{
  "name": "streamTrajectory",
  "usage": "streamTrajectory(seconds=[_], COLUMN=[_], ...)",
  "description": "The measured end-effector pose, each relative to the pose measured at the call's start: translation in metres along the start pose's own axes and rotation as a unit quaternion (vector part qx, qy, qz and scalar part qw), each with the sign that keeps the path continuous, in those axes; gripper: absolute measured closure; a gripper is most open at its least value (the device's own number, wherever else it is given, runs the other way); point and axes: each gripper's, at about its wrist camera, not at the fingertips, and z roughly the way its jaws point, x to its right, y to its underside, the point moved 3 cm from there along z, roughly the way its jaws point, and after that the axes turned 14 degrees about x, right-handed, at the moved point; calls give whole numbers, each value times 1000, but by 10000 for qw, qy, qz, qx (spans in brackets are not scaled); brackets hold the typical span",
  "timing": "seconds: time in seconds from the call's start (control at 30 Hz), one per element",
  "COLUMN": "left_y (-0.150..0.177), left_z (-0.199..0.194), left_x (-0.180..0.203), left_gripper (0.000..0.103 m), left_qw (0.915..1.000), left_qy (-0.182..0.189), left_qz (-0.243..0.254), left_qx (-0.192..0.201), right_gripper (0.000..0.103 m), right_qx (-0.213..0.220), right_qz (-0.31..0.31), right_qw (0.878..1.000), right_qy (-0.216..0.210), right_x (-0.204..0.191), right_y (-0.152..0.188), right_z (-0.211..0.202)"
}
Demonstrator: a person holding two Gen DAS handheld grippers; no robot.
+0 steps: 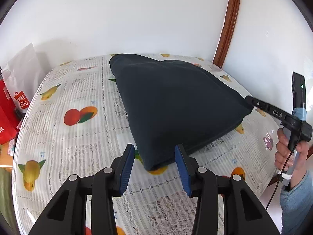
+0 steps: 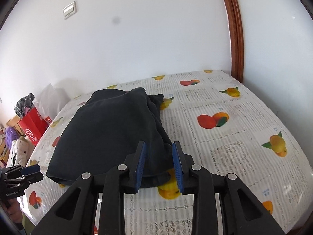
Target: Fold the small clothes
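Observation:
A dark navy garment [image 1: 176, 105] lies folded on the fruit-print tablecloth [image 1: 78, 98]; it also shows in the right wrist view [image 2: 109, 129]. My left gripper [image 1: 154, 152] is open, its blue pads either side of the garment's near corner, just above the cloth. My right gripper [image 2: 159, 156] is open around the garment's near right corner. From the left wrist view the right gripper [image 1: 252, 102] reaches the garment's right corner. The left gripper [image 2: 33, 171] shows at the lower left of the right wrist view.
The table stands against a white wall with a brown door frame [image 1: 228, 23]. Red shopping bags [image 1: 7, 109] and a white bag [image 1: 23, 70] stand off the table's left side; they also show in the right wrist view [image 2: 33, 125]. Tablecloth extends right of the garment [image 2: 234, 127].

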Motion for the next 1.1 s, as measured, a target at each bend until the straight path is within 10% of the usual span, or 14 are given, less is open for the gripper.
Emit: streamTrajectory(seconds=[0.23, 0.5, 1.1], left_y=[13, -6, -66], left_z=[51, 43, 121], left_x=[-14, -19, -42], left_gripper=[60, 59, 50], left_qw=[9986, 9991, 9987], left_qy=[-118, 10, 258], left_qz=[-118, -80, -107], left_qx=[-507, -407, -430], right_gripper=[75, 59, 52], right_qx=[-701, -495, -1515], right_qz=[-272, -499, 54], right_qw=[9966, 9975, 9870], right_qy=[326, 8, -537], right_x=[10, -3, -38], right_y=[31, -25, -95], right_z=[15, 13, 215])
